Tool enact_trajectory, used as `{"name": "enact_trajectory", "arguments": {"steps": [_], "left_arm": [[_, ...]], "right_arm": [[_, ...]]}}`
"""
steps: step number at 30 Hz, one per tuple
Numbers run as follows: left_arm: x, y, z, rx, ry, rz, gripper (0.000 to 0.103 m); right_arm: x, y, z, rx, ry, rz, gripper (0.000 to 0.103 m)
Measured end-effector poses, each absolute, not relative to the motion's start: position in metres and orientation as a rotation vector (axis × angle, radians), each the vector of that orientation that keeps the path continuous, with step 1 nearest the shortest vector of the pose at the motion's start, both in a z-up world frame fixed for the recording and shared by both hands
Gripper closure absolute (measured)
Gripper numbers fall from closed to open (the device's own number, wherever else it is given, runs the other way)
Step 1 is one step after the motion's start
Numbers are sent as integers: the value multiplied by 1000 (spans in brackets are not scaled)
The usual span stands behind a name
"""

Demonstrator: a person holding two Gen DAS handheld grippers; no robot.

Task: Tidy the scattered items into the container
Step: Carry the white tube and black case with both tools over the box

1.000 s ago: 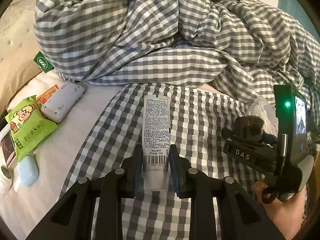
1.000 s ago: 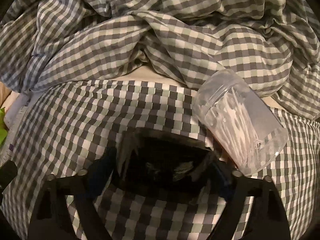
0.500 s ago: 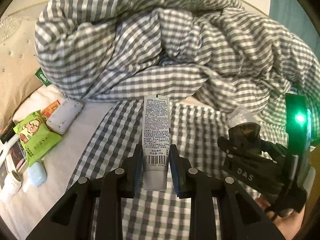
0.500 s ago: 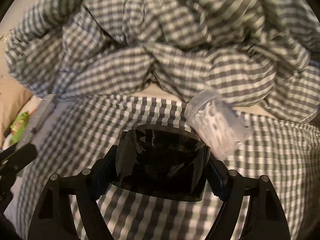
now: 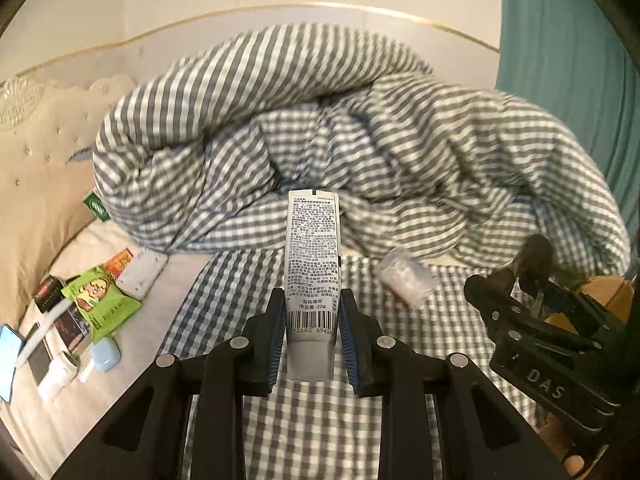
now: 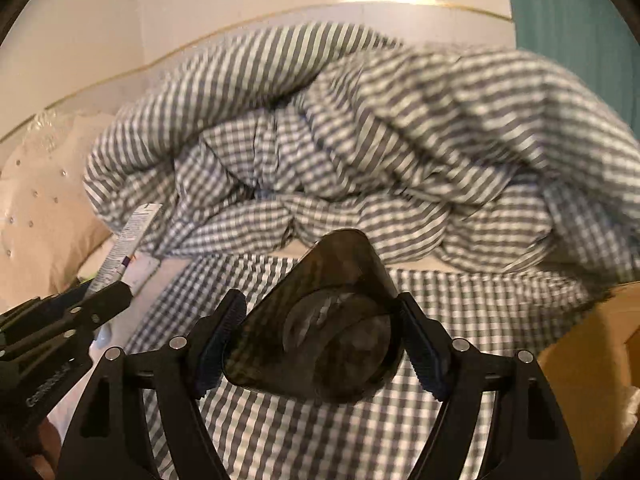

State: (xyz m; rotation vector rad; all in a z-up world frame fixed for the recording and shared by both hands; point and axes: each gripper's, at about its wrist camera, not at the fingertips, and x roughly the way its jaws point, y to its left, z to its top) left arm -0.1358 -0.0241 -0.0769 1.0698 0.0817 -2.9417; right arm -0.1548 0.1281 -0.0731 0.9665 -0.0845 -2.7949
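- Toothpaste tube (image 5: 313, 268) stands at the centre of the left wrist view, clamped by the left gripper (image 5: 311, 338) near its cap end, pads pressed on the barcode part; the crimped end points up toward the duvet (image 5: 360, 136).
- Judged from its look, the tube is light and soft-walled. A hold low down by the stiffer shoulder, as now, should keep it from bending or squeezing paste out.
- Smoked plastic case (image 6: 324, 320) sits at the lower centre of the right wrist view between the pads of the right gripper (image 6: 322, 344), whose jaws have just been closing; the pads touch its two sides, so it is grasped.
- That case looks rigid, glossy and rounded, so probably slippery; it sits tilted, and a grip across its widest flat sides seems safest.
- Clear jar (image 5: 406, 280) of cotton swabs lies on its side on the bed's checked sheet (image 5: 320, 420), right of centre in the left wrist view; light, smooth, likely to roll.
- More small things, among them a green packet (image 5: 100, 304), lie at the lower left.
- A cardboard box (image 6: 588, 356), perhaps the container, shows at the right edge.
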Motion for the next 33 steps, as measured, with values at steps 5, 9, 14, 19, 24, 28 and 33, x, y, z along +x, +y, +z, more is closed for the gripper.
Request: {"name": "enact_trajectory", "arguments": {"steps": [5, 9, 14, 19, 24, 28, 33], "left_arm": [[-110, 4, -48, 1019, 59, -2988, 77], [-93, 23, -34, 999, 43, -3014, 77], [-75, 50, -19, 980, 16, -3050, 77], [-60, 82, -7, 973, -7, -3089, 77], [-48, 121, -1, 976, -19, -3141, 77], [-37, 156, 4, 981, -35, -3187, 77], [-27, 197, 7, 993, -50, -3240, 77]], "right_arm": [[-124, 153, -46, 924, -108, -2820, 28], [-104, 173, -36, 909, -126, -2839, 28], [-74, 201, -17, 869, -150, -2872, 28], [-48, 233, -2, 841, -168, -2914, 28], [-22, 273, 10, 823, -186, -2970, 28], [-1, 308, 20, 805, -199, -3028, 28], [23, 349, 29, 797, -218, -3085, 28]]}}
